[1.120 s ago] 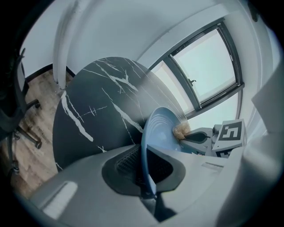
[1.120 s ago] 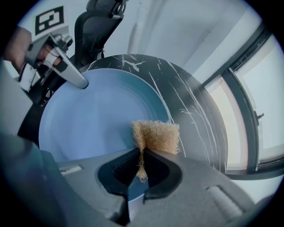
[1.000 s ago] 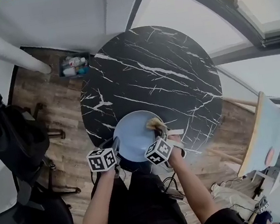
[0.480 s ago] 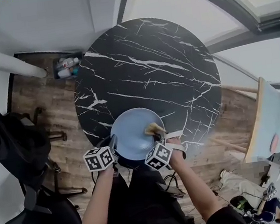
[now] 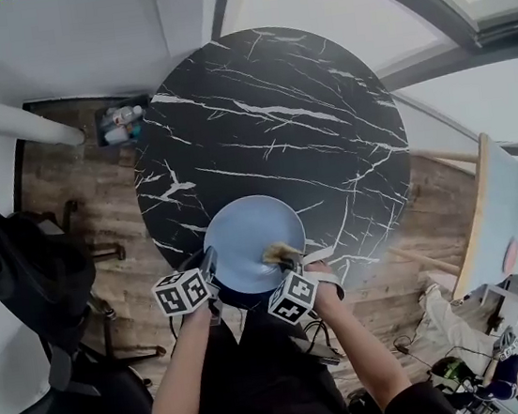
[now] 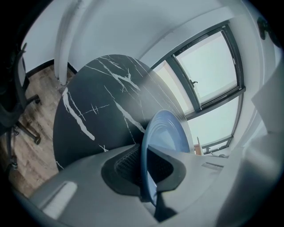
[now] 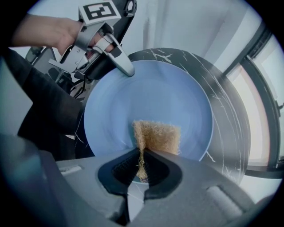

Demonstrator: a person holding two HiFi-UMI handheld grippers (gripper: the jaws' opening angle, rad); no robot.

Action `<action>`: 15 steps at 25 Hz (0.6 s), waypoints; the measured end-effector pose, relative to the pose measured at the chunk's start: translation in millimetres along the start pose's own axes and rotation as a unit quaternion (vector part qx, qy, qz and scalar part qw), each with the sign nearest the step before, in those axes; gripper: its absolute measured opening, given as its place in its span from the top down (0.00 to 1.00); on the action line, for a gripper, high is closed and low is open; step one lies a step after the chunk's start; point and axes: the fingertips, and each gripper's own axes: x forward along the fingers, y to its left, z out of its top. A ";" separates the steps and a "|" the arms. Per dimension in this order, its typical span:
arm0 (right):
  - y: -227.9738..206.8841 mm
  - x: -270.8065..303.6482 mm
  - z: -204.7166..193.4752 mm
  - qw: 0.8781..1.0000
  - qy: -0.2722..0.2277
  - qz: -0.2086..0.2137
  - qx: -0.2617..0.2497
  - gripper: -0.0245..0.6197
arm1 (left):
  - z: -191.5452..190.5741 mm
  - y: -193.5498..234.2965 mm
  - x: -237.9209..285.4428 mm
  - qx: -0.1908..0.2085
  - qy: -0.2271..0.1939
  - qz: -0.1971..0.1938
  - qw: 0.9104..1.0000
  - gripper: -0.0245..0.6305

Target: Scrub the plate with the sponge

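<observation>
Touching plate [image 7: 146,97]: sponge [image 7: 159,135] in right gripper [image 7: 142,154]

sponge [image 5: 282,251] slid across plate [image 5: 239,237], toward near rim

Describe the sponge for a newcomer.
On the round black marble table, a blue plate is at the near edge. The sponge is the tan fibrous pad pinched in the right claw on that plate, the only rough brownish thing there.

Round black marble table [image 5: 267,124]; wooden floor [image 5: 77,192]; tall windows [image 6: 213,66].
</observation>
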 end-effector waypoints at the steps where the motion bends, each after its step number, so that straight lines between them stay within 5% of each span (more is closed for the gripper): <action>1: 4.2 -0.1 0.7 1.000 -0.001 0.007 0.000 0.92 | -0.2 0.2 0.0 0.000 0.000 -0.001 1.000 0.93; 15: 59.1 -0.6 22.8 0.994 -0.017 0.108 -0.026 0.92 | -3.1 0.7 -1.1 -0.011 0.000 -0.004 1.000 0.92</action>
